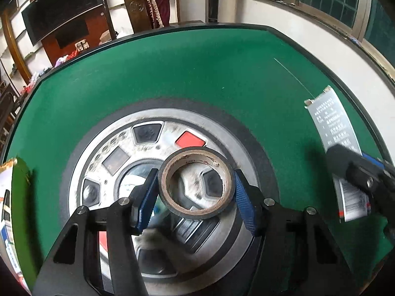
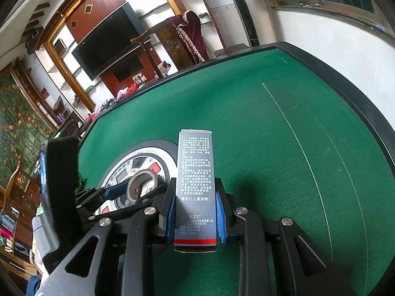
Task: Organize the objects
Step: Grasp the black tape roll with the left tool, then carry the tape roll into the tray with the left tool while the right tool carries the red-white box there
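Note:
A roll of black tape with a brown cardboard core [image 1: 197,213] sits between the blue pads of my left gripper [image 1: 196,175], which press on its two sides; it hangs tilted over the round silver control panel [image 1: 118,157] in the middle of the green table. The right wrist view shows the same tape roll [image 2: 130,187] in the left gripper [image 2: 140,190]. My right gripper [image 2: 195,181] is shut on a long grey box with white print and a red stripe [image 2: 195,162], held just above the felt. That grey box [image 1: 335,123] and the right gripper [image 1: 358,172] appear at the right in the left wrist view.
The green felt table [image 1: 197,69] has a black raised rim. A green and white carton [image 1: 14,197] stands at its left edge. A white wall with a window lies beyond the right rim; a television and shelves stand behind the table.

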Motion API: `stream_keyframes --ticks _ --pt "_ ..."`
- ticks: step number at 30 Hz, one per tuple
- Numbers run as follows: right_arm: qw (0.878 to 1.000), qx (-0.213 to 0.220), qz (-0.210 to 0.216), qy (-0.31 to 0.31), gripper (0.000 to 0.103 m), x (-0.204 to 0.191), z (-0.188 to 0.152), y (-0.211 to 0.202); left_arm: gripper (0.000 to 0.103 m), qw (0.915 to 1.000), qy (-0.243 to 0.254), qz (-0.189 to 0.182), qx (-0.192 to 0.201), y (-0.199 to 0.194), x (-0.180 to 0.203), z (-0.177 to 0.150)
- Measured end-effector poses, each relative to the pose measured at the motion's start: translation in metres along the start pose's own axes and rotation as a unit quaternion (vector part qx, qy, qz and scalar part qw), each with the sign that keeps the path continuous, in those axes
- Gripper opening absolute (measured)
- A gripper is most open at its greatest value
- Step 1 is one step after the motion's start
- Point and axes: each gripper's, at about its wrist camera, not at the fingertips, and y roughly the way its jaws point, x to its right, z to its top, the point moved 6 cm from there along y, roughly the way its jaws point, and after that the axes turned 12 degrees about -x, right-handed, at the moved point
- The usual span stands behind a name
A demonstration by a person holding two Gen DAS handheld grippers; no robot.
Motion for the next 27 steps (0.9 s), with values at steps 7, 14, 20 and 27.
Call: stream_keyframes --ticks 7,14,20,27 --pt "0.999 -0.015 -0.012 -0.030 0.027 -0.018 -0.009 0.010 0.059 1.0000 -0.001 -0.006 0.004 -0.009 -0.019 -0.031" --pt "0.997 -0.040 -0.011 -0.069 0.027 -0.047 -0.029 0.022 0.059 0.9999 -0.001 -0.004 0.011 -0.029 -0.040 -0.071" --pt "0.992 -0.058 0.003 -0.109 0.027 -0.083 -0.053 0.025 0.059 0.9996 -0.010 0.000 0.025 -0.047 -0.052 -0.104" --pt "0.987 -0.063 0.008 -0.144 0.027 -0.114 -0.077 0.022 0.059 0.9988 -0.011 0.009 0.046 -0.064 -0.060 -0.135"
